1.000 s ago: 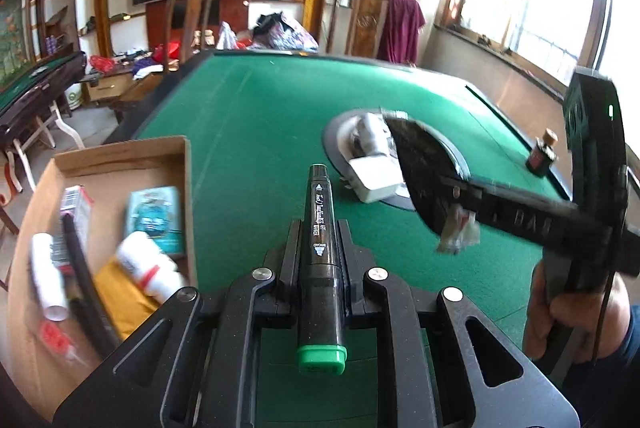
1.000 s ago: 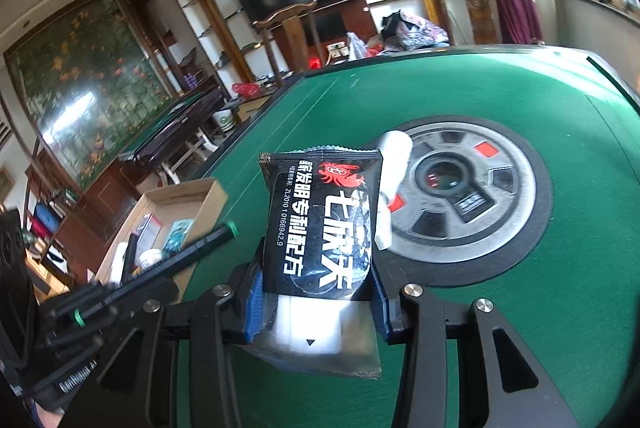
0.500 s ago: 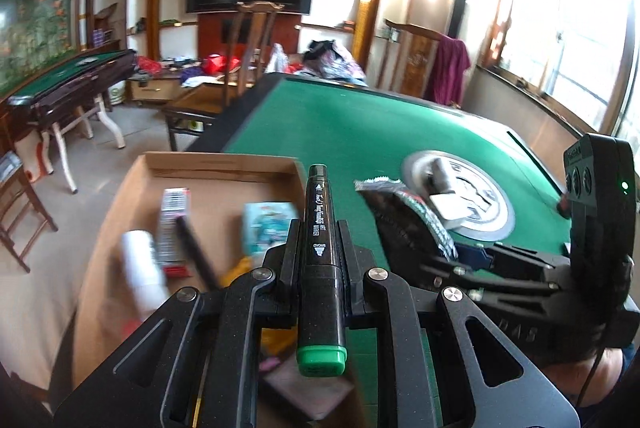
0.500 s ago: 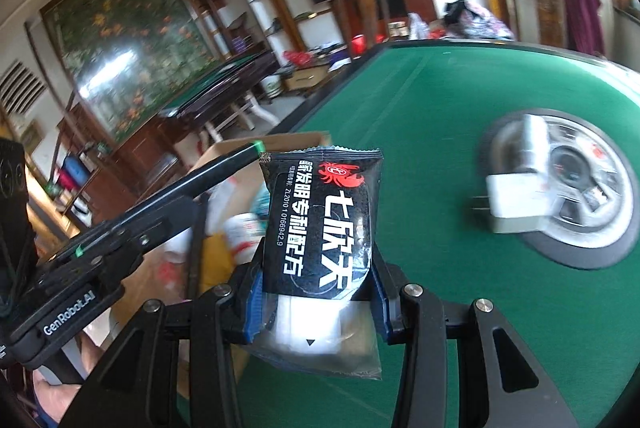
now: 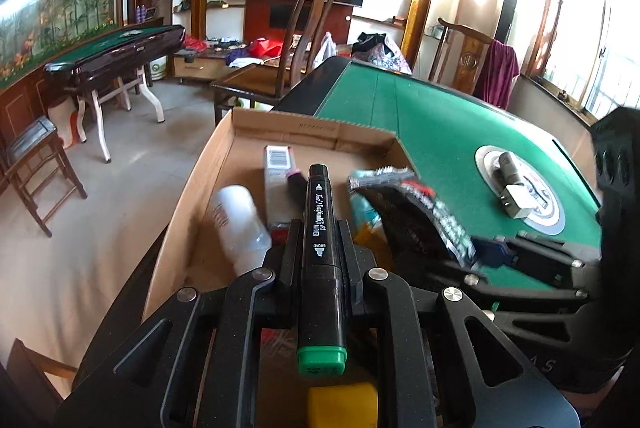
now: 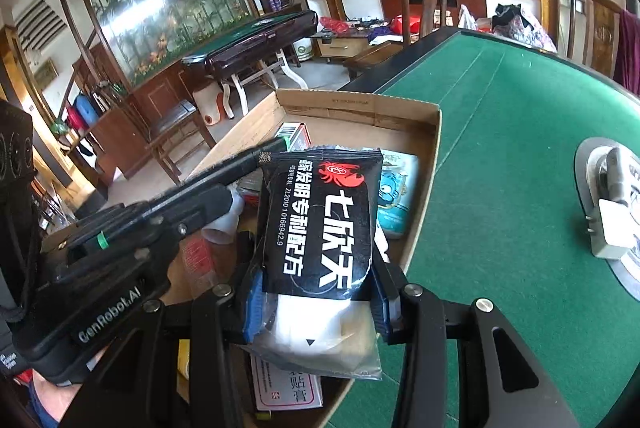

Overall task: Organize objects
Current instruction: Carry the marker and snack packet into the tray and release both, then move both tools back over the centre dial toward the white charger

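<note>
My left gripper (image 5: pixel 318 248) is shut on a black marker (image 5: pixel 320 252) with a green end cap, held above the open cardboard box (image 5: pixel 280 128). My right gripper (image 6: pixel 316 280) is shut on a black snack packet (image 6: pixel 320 224) with white and red print, held over the box's right side (image 6: pixel 428 164). The packet also shows in the left wrist view (image 5: pixel 412 212), just right of the marker. In the right wrist view the left gripper with the marker (image 6: pixel 256 160) lies to the left of the packet.
The box holds a white bottle (image 5: pixel 236 216), a barcoded carton (image 5: pixel 278 164), a light-blue pouch (image 6: pixel 396 196), a printed leaflet (image 6: pixel 288 388) and a yellow item (image 5: pixel 342 404). On the green table (image 5: pixel 440 132), a white charger (image 5: pixel 516 202) lies on the round centre plate (image 5: pixel 556 216).
Both grippers have swung left from over the green felt to above the cardboard box, each still holding its object. The charger and centre plate have slid to the right of both views.
</note>
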{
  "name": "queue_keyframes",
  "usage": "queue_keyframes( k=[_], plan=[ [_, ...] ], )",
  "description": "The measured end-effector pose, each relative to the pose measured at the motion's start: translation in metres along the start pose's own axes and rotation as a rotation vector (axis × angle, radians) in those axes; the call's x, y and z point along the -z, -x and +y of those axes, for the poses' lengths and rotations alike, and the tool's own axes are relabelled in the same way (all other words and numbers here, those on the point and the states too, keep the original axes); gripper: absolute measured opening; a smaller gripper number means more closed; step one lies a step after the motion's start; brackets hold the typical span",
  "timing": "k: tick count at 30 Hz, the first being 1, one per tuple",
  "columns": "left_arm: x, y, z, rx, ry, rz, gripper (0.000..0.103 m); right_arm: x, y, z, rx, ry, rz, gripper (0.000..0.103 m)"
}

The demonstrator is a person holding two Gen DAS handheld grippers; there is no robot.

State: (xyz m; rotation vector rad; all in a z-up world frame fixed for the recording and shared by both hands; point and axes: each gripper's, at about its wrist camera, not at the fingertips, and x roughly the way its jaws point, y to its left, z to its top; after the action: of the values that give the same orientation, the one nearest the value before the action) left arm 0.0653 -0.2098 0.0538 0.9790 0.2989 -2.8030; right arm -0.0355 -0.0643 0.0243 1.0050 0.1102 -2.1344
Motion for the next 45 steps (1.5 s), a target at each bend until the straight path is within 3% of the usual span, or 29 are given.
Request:
queue_keyframes(
  k=[12,28,30,34,45],
  plan=[
    [0.008,-0.009,0.010,-0.021,0.000,0.008,0.014,-0.009,-0.014,0.015,0.070,0.060,-0.007,0.043],
    [0.007,0.005,0.019,-0.074,-0.007,-0.036,0.015,-0.015,-0.019,0.019,0.088,0.059,-0.011,0.045],
    [0.007,0.007,0.019,-0.086,-0.009,-0.045,0.021,-0.014,-0.017,0.020,0.088,0.058,-0.012,0.045],
    [0.008,0.014,0.017,-0.103,-0.021,-0.073,0.042,-0.015,-0.016,0.021,0.091,0.056,-0.017,0.045],
    [0.007,0.029,0.010,-0.137,-0.043,-0.113,0.050,-0.011,0.003,0.020,0.079,0.037,-0.049,0.045]
  ],
)
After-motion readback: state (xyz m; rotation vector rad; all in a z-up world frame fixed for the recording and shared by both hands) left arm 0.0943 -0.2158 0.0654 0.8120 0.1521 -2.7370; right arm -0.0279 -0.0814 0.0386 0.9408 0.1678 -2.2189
